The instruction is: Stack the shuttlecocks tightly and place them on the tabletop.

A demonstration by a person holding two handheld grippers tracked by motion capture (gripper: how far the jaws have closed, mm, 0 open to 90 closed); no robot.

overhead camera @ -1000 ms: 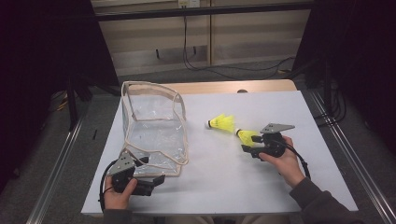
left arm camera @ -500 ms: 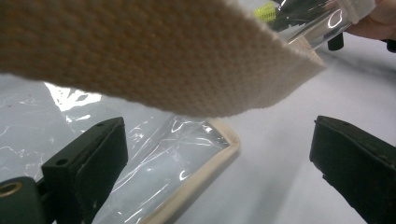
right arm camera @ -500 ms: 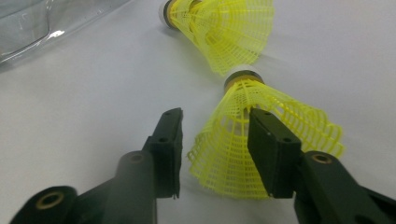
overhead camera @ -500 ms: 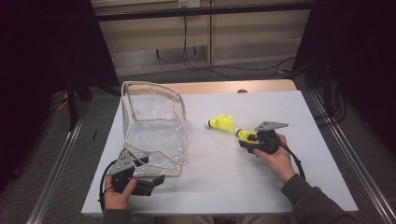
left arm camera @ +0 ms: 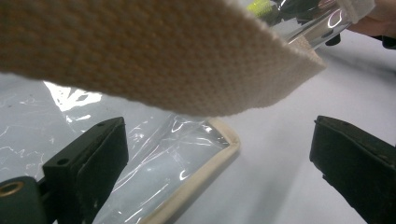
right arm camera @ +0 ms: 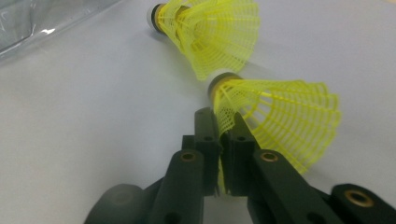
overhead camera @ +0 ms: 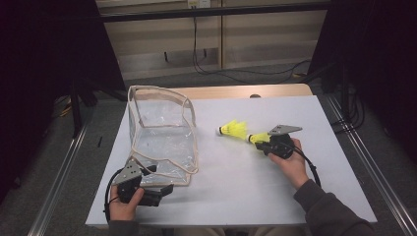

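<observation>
Two yellow shuttlecocks lie right of the middle of the white table. My right gripper (right arm camera: 219,122) is shut on the mesh skirt of the nearer shuttlecock (right arm camera: 280,116); its jaws have just been closing with the skirt between them. The other shuttlecock (right arm camera: 210,28) lies just beyond, cork end pointing away. In the high view the held shuttlecock (overhead camera: 258,137) sits beside the free one (overhead camera: 234,130). A clear plastic bag (overhead camera: 162,132) with beige trim stands open at the left. My left gripper (left arm camera: 219,140) is open at the bag's near corner (left arm camera: 154,154), under its beige strap (left arm camera: 140,51).
The white table (overhead camera: 236,191) has bare room in front of and behind the shuttlecocks. A wooden edge (overhead camera: 246,92) runs along the far side. Metal rails (overhead camera: 364,167) flank the table, and cables (overhead camera: 211,69) lie on the floor behind it.
The right gripper's jaws have closed onto the nearer shuttlecock's skirt, and the right hand has shifted slightly toward it. The left hand and the bag have not moved.
</observation>
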